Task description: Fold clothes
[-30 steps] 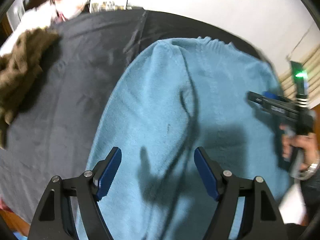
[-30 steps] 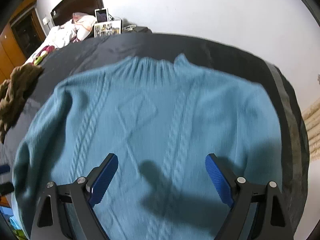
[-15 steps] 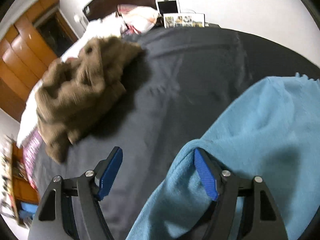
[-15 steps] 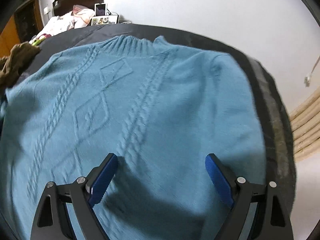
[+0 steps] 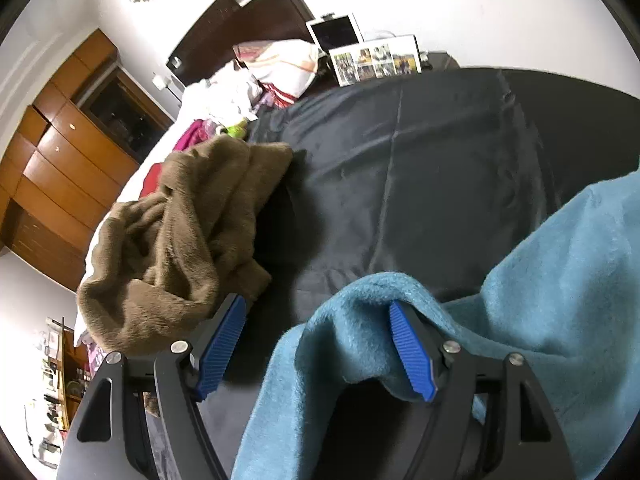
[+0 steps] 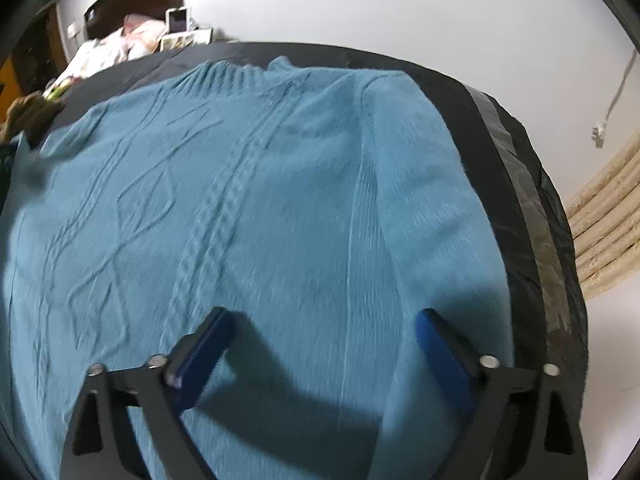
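**Trainee:** Where is the garment?

**Instructor:** The blue sweater [image 6: 280, 208] lies flat, front side up, on the dark cloth [image 5: 420, 152] that covers the work surface. Its ribbed collar points toward the far wall. In the right wrist view it fills most of the surface, with its right edge running beside the cloth's border.

**Trainee:** Condition of the left gripper [image 5: 320, 344]?

**Instructor:** Released. The jaws stand apart. A fold at the sweater's edge drapes over the right-hand finger [image 5: 412, 352] and rises in a hump between the jaws. The left-hand finger is bare, so the pads do not clamp the fabric.

**Trainee:** And the right gripper [image 6: 320, 340]?

**Instructor:** Also released. Its jaws have just been opening and now stand wide over the lower part of the sweater. The knit lies under them; nothing is pinched. This view is motion-blurred.

**Trainee:** Other items?

**Instructor:** A crumpled brown garment [image 5: 180, 248] sits on the cloth just beside the left gripper, apart from the sweater. Pillows [image 5: 280, 64] and a photo frame [image 5: 376, 60] lie at the far end.
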